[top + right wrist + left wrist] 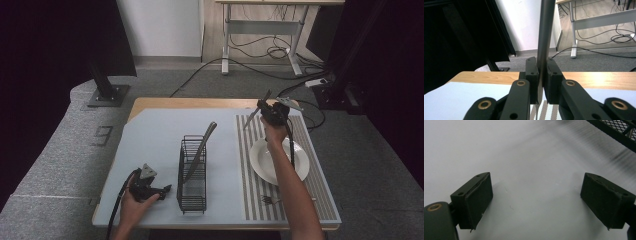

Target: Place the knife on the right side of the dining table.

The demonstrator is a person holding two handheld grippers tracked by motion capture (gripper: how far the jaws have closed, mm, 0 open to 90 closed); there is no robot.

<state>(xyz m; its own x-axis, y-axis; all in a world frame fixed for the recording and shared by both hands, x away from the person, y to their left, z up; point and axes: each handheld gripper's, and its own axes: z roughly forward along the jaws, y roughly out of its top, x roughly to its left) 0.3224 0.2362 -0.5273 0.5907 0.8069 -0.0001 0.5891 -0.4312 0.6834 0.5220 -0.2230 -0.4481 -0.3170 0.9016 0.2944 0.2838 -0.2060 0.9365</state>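
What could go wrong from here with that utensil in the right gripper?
1. The right gripper pinches the thin metal utensil on a narrow stretch of handle; it could pivot or slip.
2. The wire caddy already holds a utensil, which may block insertion.
3. A drop could strike the plate.

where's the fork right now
In the high view the fork lies on the striped mat near the table's front right edge, just in front of the white plate and beside the person's right forearm.

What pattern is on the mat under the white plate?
The placemat has grey and white stripes running lengthwise beneath the plate; the high view shows it best.
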